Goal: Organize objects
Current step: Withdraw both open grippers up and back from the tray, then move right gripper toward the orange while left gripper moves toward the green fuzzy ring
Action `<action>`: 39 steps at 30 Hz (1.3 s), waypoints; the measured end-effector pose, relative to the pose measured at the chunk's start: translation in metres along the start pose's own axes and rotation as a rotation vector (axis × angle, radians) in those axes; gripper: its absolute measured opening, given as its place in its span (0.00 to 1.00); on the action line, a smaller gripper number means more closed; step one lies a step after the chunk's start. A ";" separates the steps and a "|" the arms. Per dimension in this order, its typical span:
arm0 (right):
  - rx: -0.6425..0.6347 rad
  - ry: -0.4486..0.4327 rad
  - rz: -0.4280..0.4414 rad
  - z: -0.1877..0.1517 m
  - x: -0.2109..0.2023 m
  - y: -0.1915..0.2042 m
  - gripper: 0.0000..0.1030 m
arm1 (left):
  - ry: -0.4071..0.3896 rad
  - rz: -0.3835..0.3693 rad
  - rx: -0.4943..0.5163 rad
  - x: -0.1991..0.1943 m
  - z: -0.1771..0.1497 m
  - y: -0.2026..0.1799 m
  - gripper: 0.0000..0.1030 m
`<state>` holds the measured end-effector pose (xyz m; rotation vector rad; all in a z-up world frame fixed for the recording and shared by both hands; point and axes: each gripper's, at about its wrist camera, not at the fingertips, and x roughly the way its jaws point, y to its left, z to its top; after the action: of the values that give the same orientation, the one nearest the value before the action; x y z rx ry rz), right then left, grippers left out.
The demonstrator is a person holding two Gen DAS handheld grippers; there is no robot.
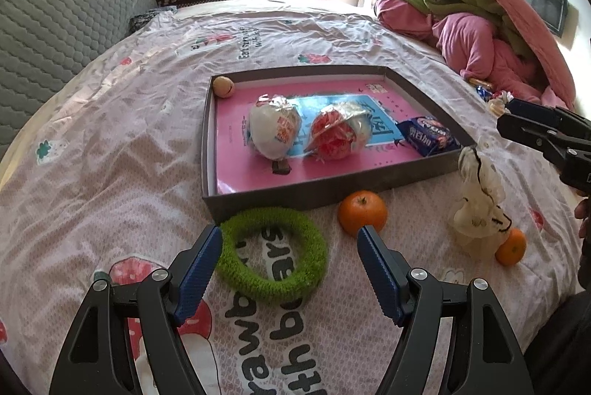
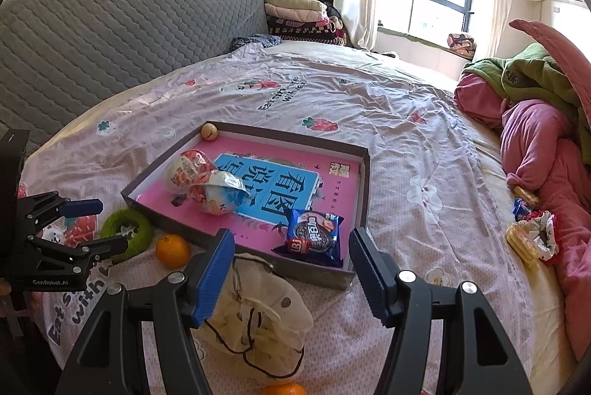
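Left gripper [image 1: 290, 243] spread wide and empty above green fuzzy ring [image 1: 272, 253] on bedsheet [image 1: 110, 144], right gripper [image 2: 291, 249] likewise wide open, holding nothing, over sheer drawstring pouch [image 2: 258, 317], orange [image 1: 362, 212] just before gray tray [image 1: 303, 199], cookie packet [image 2: 314, 235] inside tray's near corner.

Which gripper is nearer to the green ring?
Left. The left gripper hangs open right at the green ring; the right gripper is over the mesh bag, beyond an orange.
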<state>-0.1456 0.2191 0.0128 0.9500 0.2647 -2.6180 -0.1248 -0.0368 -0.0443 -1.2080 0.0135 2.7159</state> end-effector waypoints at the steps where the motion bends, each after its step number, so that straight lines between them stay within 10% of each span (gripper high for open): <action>1: 0.000 0.001 0.002 -0.001 -0.001 0.000 0.62 | 0.004 -0.002 0.001 0.001 -0.001 0.000 0.74; 39: 0.003 -0.023 -0.076 -0.037 -0.030 0.008 0.62 | 0.001 0.007 -0.006 -0.006 -0.008 0.002 0.74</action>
<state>-0.0998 0.2300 0.0039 0.9268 0.2971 -2.6974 -0.1157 -0.0401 -0.0455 -1.2129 0.0096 2.7228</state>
